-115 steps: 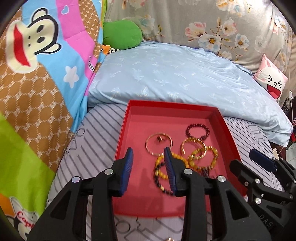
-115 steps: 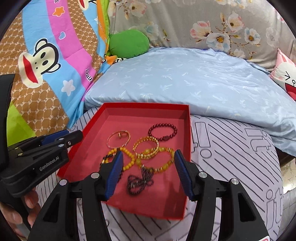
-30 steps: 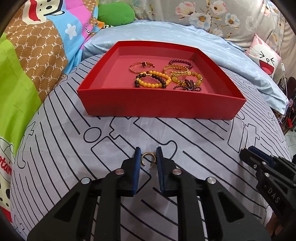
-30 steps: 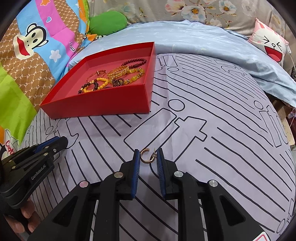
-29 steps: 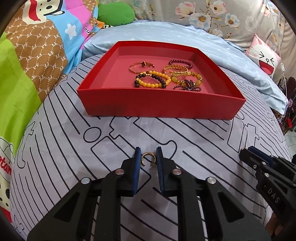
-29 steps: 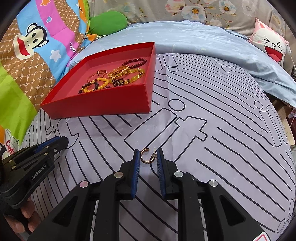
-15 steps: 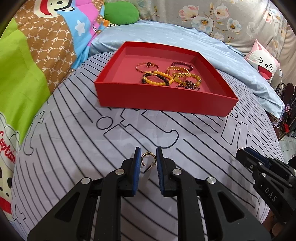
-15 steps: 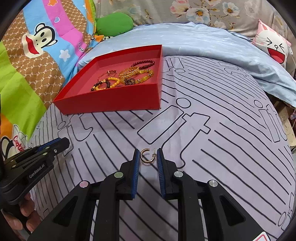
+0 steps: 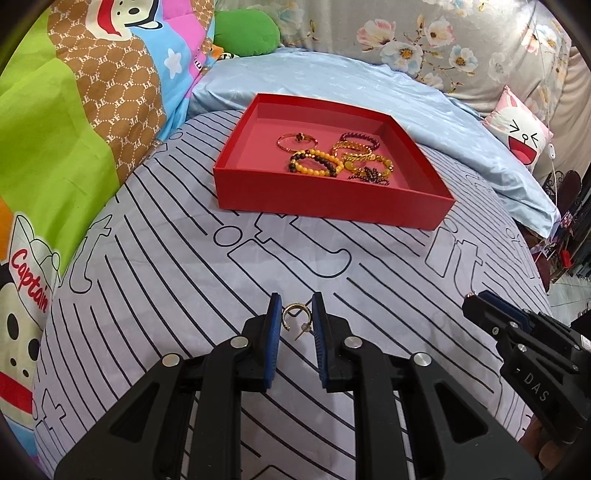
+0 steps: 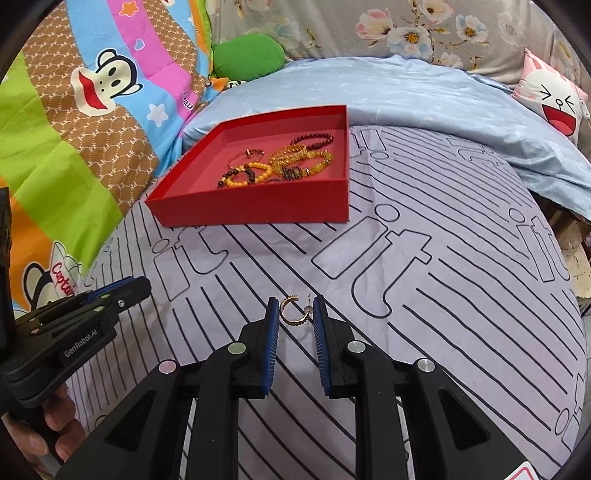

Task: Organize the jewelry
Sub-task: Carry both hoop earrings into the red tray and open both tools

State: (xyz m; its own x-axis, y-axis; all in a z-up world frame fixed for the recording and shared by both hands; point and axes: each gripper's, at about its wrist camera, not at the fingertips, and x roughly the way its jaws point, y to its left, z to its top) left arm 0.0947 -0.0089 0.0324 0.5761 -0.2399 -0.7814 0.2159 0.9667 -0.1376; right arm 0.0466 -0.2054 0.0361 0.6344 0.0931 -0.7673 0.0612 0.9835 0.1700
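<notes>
My left gripper [image 9: 294,312] is shut on a small gold hoop earring [image 9: 293,313], held just above the striped bedsheet. My right gripper [image 10: 294,311] is likewise shut on a second gold hoop earring [image 10: 292,313], its post sticking up by the right pad. Farther back on the bed sits a red tray [image 9: 332,206], also seen in the right wrist view [image 10: 258,208]. Several bracelets [image 9: 332,158] of gold, amber and dark red beads lie in its right half. Both grippers are well short of the tray.
The grey sheet with black lines [image 9: 184,277] covers the bed. A cartoon-print quilt [image 9: 74,110] rises on the left. A light blue pillow [image 9: 424,96] lies behind the tray, with a green cushion [image 9: 245,33] and a pink rabbit cushion [image 9: 521,136]. A hand [image 10: 55,424] grips the left tool's handle.
Both grippers have risen with their earrings still pinched. The tray now sits farther off and more of the sheet shows beneath.
</notes>
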